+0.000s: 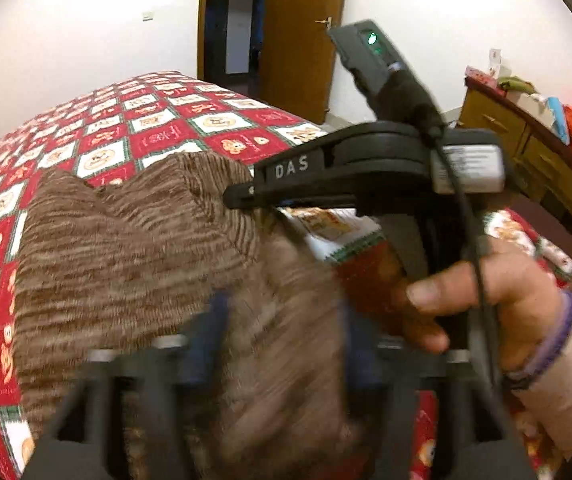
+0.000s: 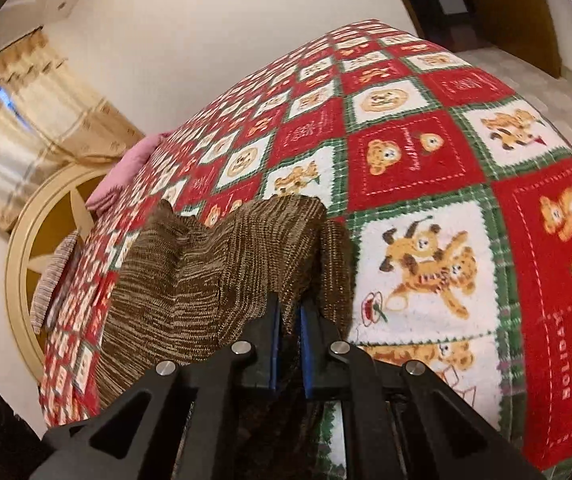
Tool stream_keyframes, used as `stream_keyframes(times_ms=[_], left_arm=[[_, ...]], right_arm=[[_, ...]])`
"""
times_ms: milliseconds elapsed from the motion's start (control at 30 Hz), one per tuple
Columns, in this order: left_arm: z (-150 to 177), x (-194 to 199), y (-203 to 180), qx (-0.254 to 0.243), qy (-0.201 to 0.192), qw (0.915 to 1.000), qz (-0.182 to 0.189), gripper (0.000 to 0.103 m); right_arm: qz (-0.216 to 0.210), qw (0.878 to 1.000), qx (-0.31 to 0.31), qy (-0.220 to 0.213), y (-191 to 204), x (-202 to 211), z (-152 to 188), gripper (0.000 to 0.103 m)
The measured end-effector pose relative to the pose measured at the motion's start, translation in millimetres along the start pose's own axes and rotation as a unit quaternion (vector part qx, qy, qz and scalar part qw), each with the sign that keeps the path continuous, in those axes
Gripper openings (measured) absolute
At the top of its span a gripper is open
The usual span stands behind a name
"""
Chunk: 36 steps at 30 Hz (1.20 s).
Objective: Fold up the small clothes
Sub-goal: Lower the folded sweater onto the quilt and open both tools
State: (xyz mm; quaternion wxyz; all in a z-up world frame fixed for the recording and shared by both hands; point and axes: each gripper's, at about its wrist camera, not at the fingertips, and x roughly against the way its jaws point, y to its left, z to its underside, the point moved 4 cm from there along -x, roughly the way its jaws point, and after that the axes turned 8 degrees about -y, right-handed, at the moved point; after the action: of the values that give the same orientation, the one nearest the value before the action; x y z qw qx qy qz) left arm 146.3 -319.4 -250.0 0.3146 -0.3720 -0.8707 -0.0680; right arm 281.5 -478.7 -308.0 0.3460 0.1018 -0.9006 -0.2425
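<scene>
My L gripper [image 1: 282,344] was spread wide, pads clear of the cloth, w/ the brown knit garment [image 1: 126,248] lying between and under the fingers but not pinched. My R gripper [image 2: 289,320] was pressed nearly together, pinching an edge of the same garment right at the tips; in the R wrist view the knit bunched up from the pinch and draped away to the left. The garment sat on the red-and-white bear-print blanket [image 2: 425,152] covering the bed, its bulk spread fwd and left of both tools, long axis running roughly away from me toward the far side.

In the L wrist view my R hand [image 1: 497,292] and its tool crossed over the garment's right side, close beside my L gripper, so the 2 tools worked the same near end.

My read: the R tool had the only hold, so the next fold hung on it carrying that edge over the knit lying to its left. The L tool, nearer the middle, looked free to re-grip or pin. Blur hid the L pads' exact contact.
</scene>
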Motion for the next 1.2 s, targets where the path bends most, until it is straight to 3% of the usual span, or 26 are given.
stream_keyframes(times_ms=[100,200,267,400,500,567,700,767,833,867,933,1000,1033,1100,1200], left_arm=[[9,32,4,-0.004,-0.003,0.9997,0.022,0.085],[17,73,20,0.000,-0.022,0.9994,0.028,0.093],[16,97,44,0.027,-0.047,0.9983,0.022,0.099],[13,115,99,0.107,-0.073,0.9916,-0.011,0.103],[21,96,125,0.149,-0.039,0.9870,-0.045,0.102],[31,81,134,0.164,-0.010,0.9845,-0.061,0.102],[57,53,139,0.220,0.037,0.9737,-0.044,0.102],[58,57,127,0.193,0.034,0.9790,-0.055,0.103],[59,55,120,0.170,0.047,0.9822,-0.064,0.103],[60,55,119,0.169,0.045,0.9824,-0.066,0.101],[61,60,124,0.184,0.034,0.9801,-0.065,0.079],[61,65,132,0.214,0.032,0.9756,-0.040,0.027],[62,64,134,0.239,0.039,0.9703,-0.005,0.019],[66,65,139,0.263,0.046,0.9636,0.005,0.019],[66,65,133,0.240,0.042,0.9696,-0.018,0.024]], right_arm=[[0.032,0.999,-0.014,0.001,2,20,-1,0.015],[0.058,0.998,-0.011,-0.037,5,67,6,0.042],[0.048,0.997,-0.015,-0.055,11,98,17,0.051],[0.015,0.999,-0.028,-0.043,30,134,52,0.051],[0.023,0.999,0.009,-0.031,54,142,74,0.051],[0.055,0.998,0.032,-0.012,64,134,88,0.051],[0.061,0.998,0.025,0.008,66,111,105,0.051],[0.073,0.997,0.034,0.022,65,97,113,0.051],[0.107,0.992,0.060,0.025,66,90,120,0.026],[0.111,0.991,0.070,0.024,67,91,121,0.025],[0.097,0.993,0.059,0.025,67,97,122,0.016],[0.084,0.995,0.046,0.027,63,101,124,0.014],[0.081,0.995,0.043,0.029,61,102,126,0.013],[0.077,0.996,0.034,0.027,56,102,129,0.013],[0.081,0.996,0.042,0.019,55,102,134,0.013]])
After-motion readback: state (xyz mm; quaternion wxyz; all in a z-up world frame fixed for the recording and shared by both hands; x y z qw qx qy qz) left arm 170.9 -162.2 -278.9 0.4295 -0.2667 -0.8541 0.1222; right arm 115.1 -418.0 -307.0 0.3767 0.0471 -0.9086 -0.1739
